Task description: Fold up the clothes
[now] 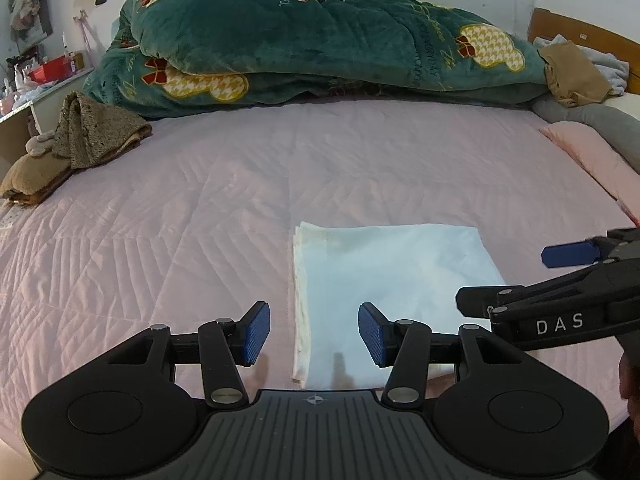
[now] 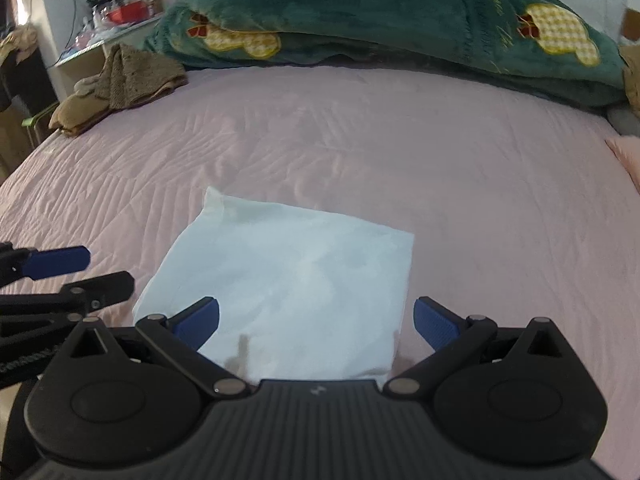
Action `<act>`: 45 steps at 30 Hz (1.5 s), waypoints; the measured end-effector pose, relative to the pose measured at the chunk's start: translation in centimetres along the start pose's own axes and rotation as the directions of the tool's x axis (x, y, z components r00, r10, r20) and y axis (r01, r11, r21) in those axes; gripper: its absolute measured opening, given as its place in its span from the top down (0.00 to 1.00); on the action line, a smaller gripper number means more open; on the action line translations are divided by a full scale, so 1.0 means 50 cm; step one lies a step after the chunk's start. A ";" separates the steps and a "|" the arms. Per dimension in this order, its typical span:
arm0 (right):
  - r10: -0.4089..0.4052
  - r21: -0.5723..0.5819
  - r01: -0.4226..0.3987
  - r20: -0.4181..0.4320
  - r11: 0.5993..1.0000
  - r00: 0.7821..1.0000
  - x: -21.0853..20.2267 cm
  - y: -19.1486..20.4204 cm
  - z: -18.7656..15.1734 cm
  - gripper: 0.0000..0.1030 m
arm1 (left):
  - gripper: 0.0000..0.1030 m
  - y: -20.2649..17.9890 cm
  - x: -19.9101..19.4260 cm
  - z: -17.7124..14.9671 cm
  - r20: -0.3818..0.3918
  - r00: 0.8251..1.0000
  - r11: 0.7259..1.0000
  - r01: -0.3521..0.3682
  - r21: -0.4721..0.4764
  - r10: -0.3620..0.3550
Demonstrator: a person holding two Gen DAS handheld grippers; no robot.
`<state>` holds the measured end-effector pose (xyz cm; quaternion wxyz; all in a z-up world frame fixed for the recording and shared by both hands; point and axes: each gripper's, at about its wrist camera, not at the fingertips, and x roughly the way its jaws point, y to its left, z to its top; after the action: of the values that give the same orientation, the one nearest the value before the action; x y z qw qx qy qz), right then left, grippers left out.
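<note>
2 grippers are held low over the near edge of the bed, and neither is holding anything; the left gripper (image 1: 314, 334) has its blue pads spread wide, with nothing between them, and the right gripper (image 2: 316, 322) is spread wider yet, also bare. The white garment (image 1: 394, 280) is seen lying flat on the pink quilted bedcover (image 1: 180, 208), near the front edge and just ahead of both tools, already in a compact, roughly square packet; several stacked layers are shown along its left edge (image 1: 300, 300), so at least 1 fold is judged to be in it as it lies.

This arrangement would suit 2 stages: a packet awaiting 1 more halving, or a finished packet just let go; which of them holds cannot be settled from these views, so no particular move is urged.

Should a further fold be wanted, it would be done well by the following care: all stacked layers at a corner should be taken together, since the thin cloth is judged likely to slide layer over layer; the 2 corners of 1 side should be raised evenly and carried across at the same pace, so that edges meet squarely; the quilt's soft surface may be pinched along with the cloth if the pads are pressed too deep. The green blanket (image 1: 320, 36) and the brown clothes (image 1: 80, 140) lie well apart from the packet and are no obstacle.
</note>
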<state>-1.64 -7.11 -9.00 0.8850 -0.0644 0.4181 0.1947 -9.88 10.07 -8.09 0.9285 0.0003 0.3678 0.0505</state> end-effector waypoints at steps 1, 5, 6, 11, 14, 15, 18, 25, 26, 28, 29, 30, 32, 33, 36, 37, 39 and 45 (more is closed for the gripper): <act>-0.006 -0.010 0.006 -0.002 1.000 1.000 0.001 0.003 0.000 0.00 | 0.50 0.002 0.000 0.001 -0.003 1.000 1.000 -0.003 0.001 0.003; -0.025 -0.026 0.024 -0.013 0.999 1.000 0.003 0.008 0.001 0.00 | 0.50 -0.003 0.001 0.006 -0.007 1.000 1.000 -0.003 0.009 0.003; -0.029 -0.024 0.029 -0.013 0.999 0.999 0.002 0.007 0.001 0.00 | 0.50 -0.006 0.002 0.008 -0.006 1.000 1.000 -0.001 0.012 0.001; -0.032 -0.019 0.032 -0.012 0.999 0.999 0.000 0.002 0.005 0.00 | 0.50 -0.025 0.003 0.014 -0.001 1.000 0.999 0.010 0.037 -0.010; -0.032 -0.023 0.032 -0.010 0.999 0.999 -0.001 -0.004 0.008 0.00 | 0.50 -0.027 0.000 0.019 0.002 1.000 0.999 0.006 0.042 -0.006; -0.034 -0.023 0.034 -0.007 0.999 0.999 -0.002 -0.006 0.009 0.00 | 0.50 -0.028 0.000 0.019 0.002 1.000 0.999 0.004 0.043 -0.004; -0.034 -0.018 0.034 -0.009 0.999 0.999 0.000 -0.013 0.011 0.00 | 0.50 -0.027 -0.001 0.020 0.001 1.000 0.999 -0.004 0.042 0.004; -0.025 -0.020 0.025 -0.016 0.999 1.000 0.005 -0.017 0.014 0.00 | 0.50 -0.024 0.002 0.018 -0.008 1.000 0.999 -0.017 0.039 0.018; -0.026 -0.020 0.025 -0.016 0.999 1.000 0.005 -0.017 0.014 0.00 | 0.50 -0.023 0.003 0.017 -0.010 1.000 0.999 -0.019 0.038 0.020; -0.024 -0.019 0.024 -0.018 1.000 1.000 0.006 -0.017 0.015 0.00 | 0.50 -0.020 0.003 0.017 -0.011 1.000 0.999 -0.021 0.035 0.022; -0.023 -0.019 0.023 -0.019 1.000 1.000 0.006 -0.017 0.015 0.00 | 0.50 -0.019 0.003 0.017 -0.011 1.000 0.999 -0.022 0.034 0.023; -0.023 -0.019 0.023 -0.020 1.000 1.000 0.007 -0.016 0.015 0.00 | 0.50 -0.016 0.003 0.017 -0.011 1.000 0.999 -0.023 0.032 0.024; -0.022 -0.021 0.022 -0.021 1.000 1.000 0.009 -0.015 0.017 0.00 | 0.50 -0.013 0.002 0.016 -0.011 1.000 0.999 -0.024 0.030 0.025; -0.021 -0.022 0.020 -0.021 1.000 1.000 0.010 -0.014 0.017 0.00 | 0.50 -0.012 0.002 0.015 -0.011 1.000 0.999 -0.025 0.029 0.025; -0.021 -0.034 0.020 -0.024 0.999 0.999 0.012 -0.007 0.016 0.00 | 0.50 -0.007 0.003 0.015 -0.012 1.000 0.999 -0.025 0.027 0.026; -0.021 -0.037 0.020 -0.025 0.999 0.999 0.013 -0.005 0.016 0.00 | 0.50 -0.006 0.004 0.014 -0.013 1.000 0.999 -0.025 0.027 0.025; -0.022 -0.043 0.021 -0.029 0.999 0.999 0.013 -0.004 0.016 0.00 | 0.50 -0.008 0.007 0.012 -0.017 1.000 0.999 -0.021 0.028 0.021; -0.030 -0.075 0.026 -0.051 0.997 0.998 0.014 -0.004 0.007 0.00 | 0.50 -0.013 0.015 0.004 -0.035 0.999 0.998 0.003 0.065 -0.001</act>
<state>-0.90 -6.98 -9.32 0.8735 -0.1081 0.4325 0.1957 -9.15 9.48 -8.49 0.9215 0.0291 0.3856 0.0375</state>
